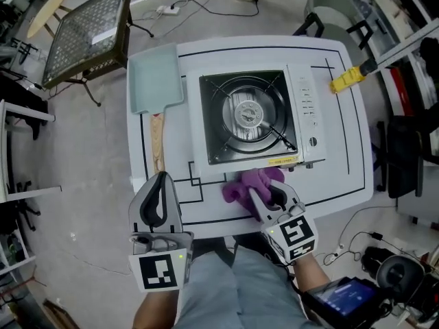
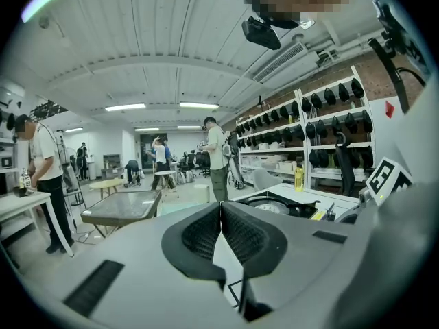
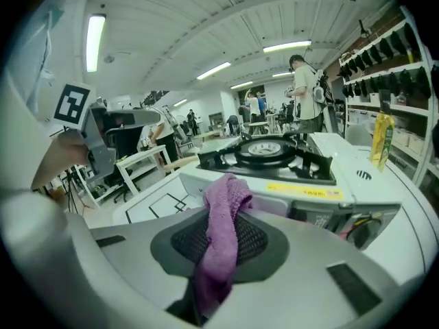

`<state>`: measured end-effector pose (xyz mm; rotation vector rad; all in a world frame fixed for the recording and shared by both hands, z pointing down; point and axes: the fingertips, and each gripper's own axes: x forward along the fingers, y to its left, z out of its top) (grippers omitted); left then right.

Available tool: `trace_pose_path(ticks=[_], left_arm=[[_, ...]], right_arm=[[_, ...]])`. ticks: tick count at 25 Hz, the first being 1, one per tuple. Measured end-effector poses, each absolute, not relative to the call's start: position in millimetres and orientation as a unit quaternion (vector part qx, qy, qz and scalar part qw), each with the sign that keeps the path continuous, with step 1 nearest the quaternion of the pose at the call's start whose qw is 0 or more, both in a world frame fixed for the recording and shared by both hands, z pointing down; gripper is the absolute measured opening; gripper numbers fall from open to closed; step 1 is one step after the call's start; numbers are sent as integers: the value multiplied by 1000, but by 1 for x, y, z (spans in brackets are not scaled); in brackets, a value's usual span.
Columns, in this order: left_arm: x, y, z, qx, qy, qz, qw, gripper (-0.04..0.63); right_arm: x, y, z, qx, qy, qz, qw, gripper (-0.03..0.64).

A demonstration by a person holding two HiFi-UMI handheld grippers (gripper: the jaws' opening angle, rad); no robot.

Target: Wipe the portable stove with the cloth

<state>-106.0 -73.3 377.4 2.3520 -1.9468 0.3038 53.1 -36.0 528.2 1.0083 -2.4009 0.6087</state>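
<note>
Found the purple cloth (image 1: pixel 248 184) bunched at the near edge of the white table (image 1: pixel 343 156), just in front of the portable stove (image 1: pixel 250 115) and below the yellow strip on its front rim. Touching the stove's front or just short of it: could not tell. Saw the cloth pinched between the jaws of the right gripper (image 1: pixel 266 197), jaws drawn narrow and pressing on the fabric from both sides. In the right gripper view, followed one fold up through the gap, flopped over above the pads toward the stove, and the rest trailing down toward the camera. Placed the stove's burner straight beyond the cloth, with the control panel along the stove's right side. Noted the left gripper (image 1: pixel 161 182) off to the left over the table's near edge, well apart from the cloth, jaws closed together with nothing between them. Farther out, spotted a pale flat board (image 1: pixel 156 81) with a wooden handle lying left of the stove, a yellow bottle (image 1: pixel 346 79) near the table's far right corner, and a mesh-topped stand (image 1: pixel 89 33) on the floor off the far left corner.
</note>
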Motion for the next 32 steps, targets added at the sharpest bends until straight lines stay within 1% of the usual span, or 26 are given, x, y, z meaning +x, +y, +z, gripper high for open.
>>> trace_pose_path(ticks=[6, 11, 19, 25, 28, 32], left_arm=[[-113, -71, 323, 754, -650, 90, 13, 20], [-118, -69, 273, 751, -658, 53, 3, 20], [-155, -81, 228, 736, -676, 16, -35, 20], [-183, -100, 232, 725, -687, 24, -32, 20], [-200, -112, 245, 720, -693, 33, -17, 20], [-226, -130, 268, 711, -702, 35, 5, 20]], right_arm=[[47, -54, 432, 362, -901, 171, 166, 89], [45, -86, 345, 366, -915, 122, 116, 89], [24, -154, 250, 370, -925, 34, 77, 89], [3, -207, 219, 364, -929, -2, 62, 89], [-13, -232, 228, 351, -933, -7, 76, 89], [-37, -264, 261, 330, -939, 4, 102, 89]])
